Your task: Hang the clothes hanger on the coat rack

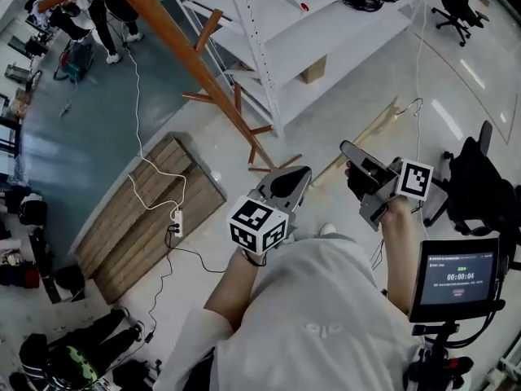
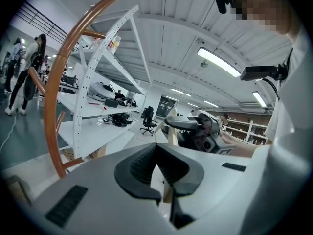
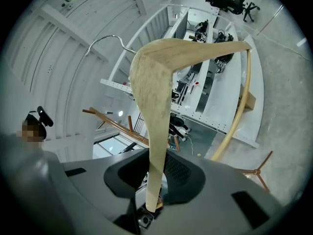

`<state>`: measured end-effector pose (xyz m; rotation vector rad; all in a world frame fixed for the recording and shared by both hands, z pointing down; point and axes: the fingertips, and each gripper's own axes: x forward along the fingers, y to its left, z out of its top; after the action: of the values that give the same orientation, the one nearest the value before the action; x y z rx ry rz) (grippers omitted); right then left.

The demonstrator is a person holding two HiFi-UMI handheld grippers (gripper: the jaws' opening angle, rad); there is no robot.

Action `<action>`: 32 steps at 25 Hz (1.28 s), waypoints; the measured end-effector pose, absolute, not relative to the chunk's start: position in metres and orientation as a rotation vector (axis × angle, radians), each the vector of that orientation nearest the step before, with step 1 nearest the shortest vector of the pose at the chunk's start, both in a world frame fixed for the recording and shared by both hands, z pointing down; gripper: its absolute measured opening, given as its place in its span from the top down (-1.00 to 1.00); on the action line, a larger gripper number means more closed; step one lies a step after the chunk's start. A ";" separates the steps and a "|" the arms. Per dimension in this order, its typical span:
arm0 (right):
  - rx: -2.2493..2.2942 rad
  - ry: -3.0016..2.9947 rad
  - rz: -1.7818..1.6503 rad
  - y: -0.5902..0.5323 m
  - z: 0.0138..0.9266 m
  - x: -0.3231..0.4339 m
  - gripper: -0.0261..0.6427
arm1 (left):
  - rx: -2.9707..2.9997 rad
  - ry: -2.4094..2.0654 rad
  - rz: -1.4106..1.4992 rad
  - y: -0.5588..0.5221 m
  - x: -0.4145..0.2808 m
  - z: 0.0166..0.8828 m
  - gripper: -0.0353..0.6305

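The coat rack (image 1: 163, 23) is a reddish-brown wooden pole with short pegs; it slants from the top left down to its feet by the white shelving. It also shows as a curved pole in the left gripper view (image 2: 56, 82) and far off in the right gripper view (image 3: 117, 124). My right gripper (image 1: 350, 155) (image 3: 156, 199) is shut on one arm of a pale wooden hanger (image 1: 374, 129) (image 3: 151, 82), whose metal hook (image 1: 417, 104) points away from me. The hanger is apart from the rack. My left gripper (image 1: 303, 172) (image 2: 166, 190) is shut and holds nothing, left of the right one.
White metal shelving (image 1: 326, 39) stands just behind the rack's feet. A wooden pallet (image 1: 146, 210) with a power strip (image 1: 175, 222) and cable lies on the floor at left. A black chair (image 1: 480, 177) and a small screen (image 1: 456, 275) are at right. People stand at top left.
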<state>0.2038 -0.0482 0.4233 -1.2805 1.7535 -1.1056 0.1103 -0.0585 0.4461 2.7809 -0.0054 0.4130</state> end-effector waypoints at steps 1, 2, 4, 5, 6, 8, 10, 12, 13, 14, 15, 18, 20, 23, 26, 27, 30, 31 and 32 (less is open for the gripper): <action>-1.270 1.768 -1.110 -0.051 0.422 0.202 0.65 | 2.782 -0.027 0.406 -0.060 0.108 0.445 0.89; -1.259 1.784 -1.113 -0.055 0.421 0.200 0.65 | 2.783 -0.051 0.399 -0.062 0.106 0.444 0.89; -1.239 1.821 -1.120 -0.067 0.417 0.196 0.65 | 2.785 -0.106 0.382 -0.070 0.100 0.441 0.89; -1.228 1.841 -1.123 -0.074 0.415 0.194 0.65 | 2.785 -0.134 0.371 -0.075 0.098 0.440 0.89; -1.215 1.862 -1.125 -0.082 0.412 0.192 0.65 | 2.786 -0.161 0.360 -0.081 0.095 0.438 0.89; -1.187 1.905 -1.130 -0.099 0.406 0.188 0.65 | 2.789 -0.220 0.341 -0.094 0.089 0.434 0.89; -1.154 1.950 -1.137 -0.117 0.400 0.185 0.65 | 2.791 -0.288 0.323 -0.108 0.083 0.429 0.89; -1.114 1.992 -1.147 -0.137 0.393 0.181 0.65 | 2.791 -0.359 0.303 -0.124 0.078 0.422 0.89; -1.093 2.013 -1.152 -0.146 0.389 0.178 0.65 | 2.791 -0.391 0.293 -0.131 0.075 0.419 0.89; -1.073 2.034 -1.157 -0.156 0.384 0.175 0.65 | 2.792 -0.423 0.286 -0.138 0.072 0.415 0.89; -1.054 2.056 -1.162 -0.165 0.380 0.172 0.65 | 2.794 -0.455 0.280 -0.144 0.070 0.410 0.89; -1.001 2.119 -1.186 -0.190 0.368 0.160 0.65 | 2.789 -0.552 0.264 -0.162 0.062 0.399 0.89; -0.967 2.164 -1.201 -0.206 0.361 0.154 0.65 | 2.776 -0.612 0.251 -0.173 0.057 0.394 0.89; -0.912 2.228 -1.226 -0.225 0.353 0.141 0.65 | 2.758 -0.689 0.237 -0.185 0.045 0.387 0.89; -0.849 2.277 -1.261 -0.237 0.344 0.123 0.65 | 2.746 -0.758 0.220 -0.190 0.030 0.378 0.89; -0.831 2.292 -1.273 -0.241 0.342 0.117 0.65 | 2.740 -0.780 0.213 -0.191 0.025 0.376 0.89; -0.783 2.338 -1.306 -0.250 0.338 0.101 0.65 | 2.719 -0.831 0.196 -0.195 0.014 0.376 0.89; -0.769 2.353 -1.317 -0.253 0.338 0.097 0.65 | 2.711 -0.846 0.193 -0.196 0.011 0.377 0.89; -0.753 2.366 -1.328 -0.256 0.338 0.094 0.65 | 2.704 -0.861 0.191 -0.198 0.009 0.378 0.89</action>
<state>0.0935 -0.2558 0.3383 -0.7533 2.3661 -1.3278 0.0089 -0.1975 0.3782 2.7037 -0.8607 0.1905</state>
